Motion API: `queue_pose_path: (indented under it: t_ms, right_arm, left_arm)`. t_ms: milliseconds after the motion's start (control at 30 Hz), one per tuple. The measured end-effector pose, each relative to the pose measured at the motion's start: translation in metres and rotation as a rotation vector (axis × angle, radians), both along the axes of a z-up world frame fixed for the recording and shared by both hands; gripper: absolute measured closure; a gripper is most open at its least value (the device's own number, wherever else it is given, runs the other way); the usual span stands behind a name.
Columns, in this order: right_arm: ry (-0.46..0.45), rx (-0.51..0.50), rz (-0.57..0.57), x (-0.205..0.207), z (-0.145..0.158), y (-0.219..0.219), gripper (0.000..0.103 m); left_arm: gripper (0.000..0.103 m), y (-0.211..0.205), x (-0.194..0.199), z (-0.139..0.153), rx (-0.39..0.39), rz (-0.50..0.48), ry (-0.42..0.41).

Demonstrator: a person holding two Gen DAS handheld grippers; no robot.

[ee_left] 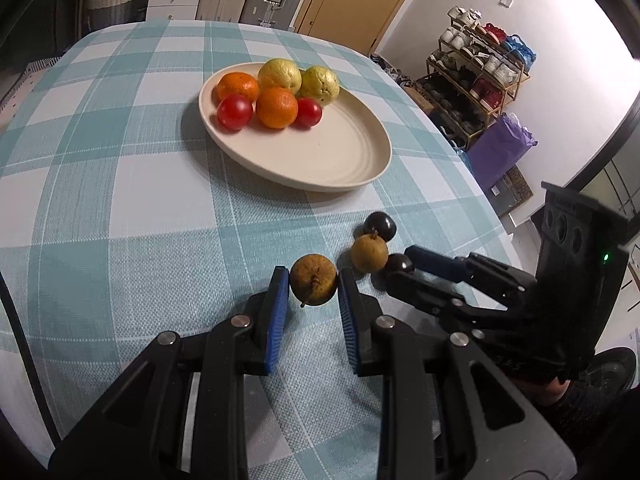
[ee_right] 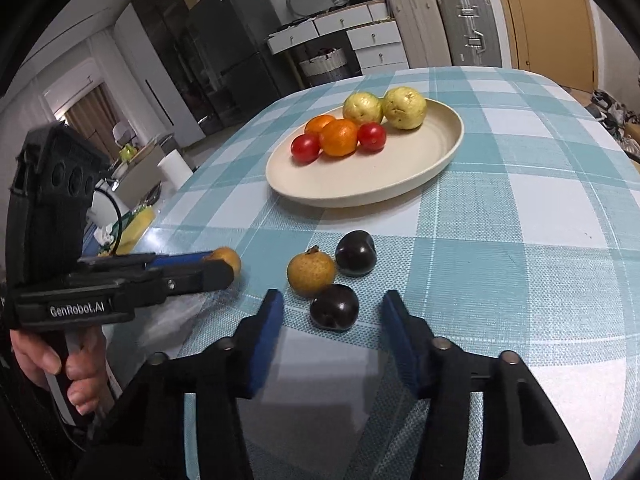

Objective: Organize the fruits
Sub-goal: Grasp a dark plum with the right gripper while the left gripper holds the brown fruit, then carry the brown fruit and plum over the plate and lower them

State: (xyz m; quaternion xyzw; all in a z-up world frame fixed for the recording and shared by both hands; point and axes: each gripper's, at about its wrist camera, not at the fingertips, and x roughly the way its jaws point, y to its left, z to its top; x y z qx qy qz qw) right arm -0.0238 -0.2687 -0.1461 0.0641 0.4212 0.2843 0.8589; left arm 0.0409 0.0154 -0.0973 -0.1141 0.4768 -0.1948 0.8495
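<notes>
A: What is the left gripper [ee_left: 314, 286] doing?

B: Its blue pads are clamped on a small brown pear [ee_left: 313, 285], one on each side, stem pointing down toward the camera. It sits near the front of the checked tablecloth [ee_left: 120, 184].

A: And the right gripper [ee_right: 332, 312]?

B: Its jaws straddle a dark plum [ee_right: 334, 306] lying on the cloth. From its own camera there is a gap on both sides, so the pads are not pressing on the fruit. In the left view its tips reach that same plum from the right.

A: What lies just past that?

B: A second brown pear [ee_right: 311, 273] touches the near plum, and a second dark plum [ee_right: 355, 253] sits just beside that pear, farther back.

A: And beyond them?

B: A cream plate [ee_right: 420, 176] near the middle of the table. Along its far side are two tomatoes [ee_right: 306, 149], two oranges [ee_right: 339, 137] and two yellow-green guavas [ee_right: 404, 107], bunched together. The near half of the plate is bare.

A: Anything of the person?

B: A hand [ee_right: 60, 360] wrapped round the left gripper's handle, at the left edge.
</notes>
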Motion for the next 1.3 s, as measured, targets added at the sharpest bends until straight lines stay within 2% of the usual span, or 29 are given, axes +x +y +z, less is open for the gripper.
queue_pose_path:
  t_ms: [133,567,700,933,1300]
  right_arm:
    - [0.016,-0.022,0.014,0.004,-0.001,0.002,0.077]
    - [-0.019,0.061,0.001,0.009,0.016,-0.024,0.078]
    - [-0.014,0.100,-0.024,0.021,0.023,-0.033,0.078]
    - [-0.059,0.135,-0.027,0.039,0.038,-0.034,0.078]
    - [-0.081,0.123,-0.058,0.088,0.047,-0.033,0.078]
  left_arm:
    - [0.081,-0.002,0.007,0.009,-0.005,-0.007,-0.021]
    - [0.081,-0.008,0.046,0.024,-0.038,0.007,-0.032]
    - [0.081,-0.012,0.060,0.028,-0.046,0.005,-0.036]
    - [0.081,-0.021,0.083,0.032,-0.039,-0.006,-0.035]
    - [0.081,-0.046,0.134,0.036,-0.059,-0.022,-0.034]
